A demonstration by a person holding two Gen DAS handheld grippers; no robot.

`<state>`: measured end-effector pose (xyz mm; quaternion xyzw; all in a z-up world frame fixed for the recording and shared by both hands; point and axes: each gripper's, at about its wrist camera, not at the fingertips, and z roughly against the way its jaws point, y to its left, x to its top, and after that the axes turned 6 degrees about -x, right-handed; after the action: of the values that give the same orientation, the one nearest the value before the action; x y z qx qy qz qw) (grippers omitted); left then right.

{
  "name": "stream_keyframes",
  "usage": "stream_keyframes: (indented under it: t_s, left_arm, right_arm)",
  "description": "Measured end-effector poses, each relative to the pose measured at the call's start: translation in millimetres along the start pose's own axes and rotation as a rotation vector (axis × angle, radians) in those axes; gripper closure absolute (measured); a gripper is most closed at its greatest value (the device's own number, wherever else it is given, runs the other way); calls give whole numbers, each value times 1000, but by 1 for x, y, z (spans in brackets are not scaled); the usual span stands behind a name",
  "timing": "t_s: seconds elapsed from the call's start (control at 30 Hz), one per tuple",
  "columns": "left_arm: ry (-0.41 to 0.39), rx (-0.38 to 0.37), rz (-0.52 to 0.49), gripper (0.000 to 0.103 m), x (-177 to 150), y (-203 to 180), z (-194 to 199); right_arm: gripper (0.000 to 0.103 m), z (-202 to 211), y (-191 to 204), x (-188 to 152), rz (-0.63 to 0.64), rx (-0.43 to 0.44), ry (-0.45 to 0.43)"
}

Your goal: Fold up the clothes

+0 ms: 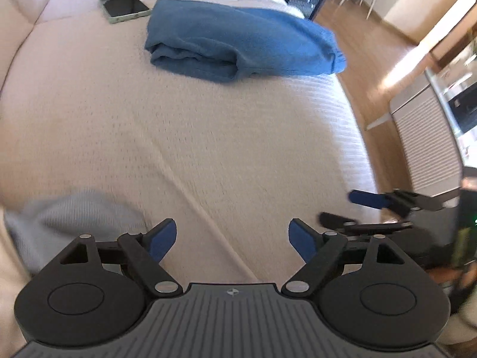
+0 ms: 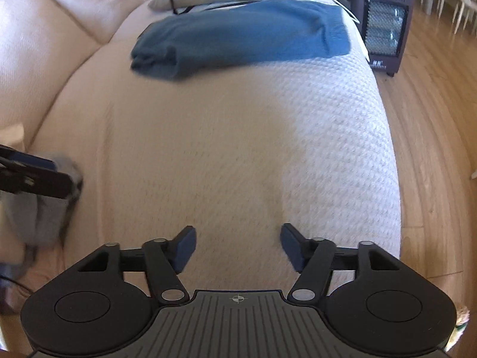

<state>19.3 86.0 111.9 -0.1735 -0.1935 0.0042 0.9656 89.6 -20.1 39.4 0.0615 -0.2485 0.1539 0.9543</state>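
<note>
Your left gripper (image 1: 232, 240) has its fingers spread wide over the bare cover (image 1: 208, 137), pinching nothing. Your right gripper (image 2: 238, 246) is likewise spread and empty. The blue garment (image 1: 238, 41), folded, lies at the far end of the cover, well apart from both sets of fingers. A grey garment (image 1: 68, 220) lies crumpled just beside your left gripper's left finger. A phone (image 1: 125, 7) rests beyond the blue garment.

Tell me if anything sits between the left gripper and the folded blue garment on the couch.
Nothing visible does. Only bare cream cover lies between the open left gripper and the blue garment; the phone sits beyond it.
</note>
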Motion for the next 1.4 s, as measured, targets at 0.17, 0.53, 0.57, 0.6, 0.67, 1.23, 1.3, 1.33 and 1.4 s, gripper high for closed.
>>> stream_keyframes:
  t_s: [0.17, 0.53, 0.57, 0.6, 0.67, 1.23, 1.3, 1.33, 1.4]
  left_arm:
    - [-66, -1, 20, 18, -22, -3, 31]
    - [-201, 90, 67, 15, -45, 10, 104]
    - [-214, 101, 73, 15, -47, 12, 111]
    - [-230, 119, 79, 15, -48, 13, 119]
    - [-260, 159, 82, 13, -51, 16, 135]
    - [-304, 369, 200, 12, -52, 68, 191]
    - [-294, 401, 235, 12, -58, 81, 193]
    - [-294, 411, 255, 12, -61, 87, 194]
    - [-296, 411, 293, 12, -67, 99, 198]
  right_arm:
    - [31, 3, 24, -14, 111, -86, -39]
    - [19, 2, 9, -31, 43, -58, -14]
    - [19, 3, 8, -33, 40, -55, -14]
    - [19, 4, 7, -34, 33, -50, -15]
    - [19, 6, 4, -36, 16, -35, -17]
    - [19, 14, -28, -52, -132, -10, -6]
    - [19, 13, -26, -51, -115, -20, -2]
    - [19, 13, -25, -51, -108, -23, -1]
    - [19, 13, -23, -51, -101, -26, 1]
